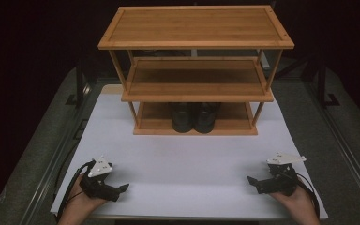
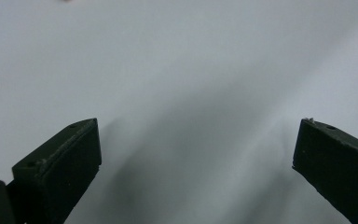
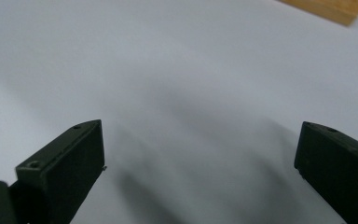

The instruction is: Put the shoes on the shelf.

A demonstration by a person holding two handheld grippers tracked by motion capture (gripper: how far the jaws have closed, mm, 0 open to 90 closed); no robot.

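At the near edge of the table, the left tool sits low over the white top at the near left, its jaws spread wide with nothing between them; the left gripper view looks along them at bare white surface. The right tool mirrors it at the near right, jaws just as wide and empty, pointing in toward the middle. Both are well apart from each other and from anything to grasp.

Farther back stands a three-tier wooden rack. A pair of black shoes stands side by side, touching, on its bottom shelf, toes toward the near side, under the low middle shelf.

The risk, as I judge it, lies in the reach. The gap under the middle shelf is tight, so a tool coming in high could knock the shelf edge and shift the rack. The shoes touch, so a jaw pushed between them could shove one sideways or deeper in. A grip on soft upper alone could slip when pulled out.
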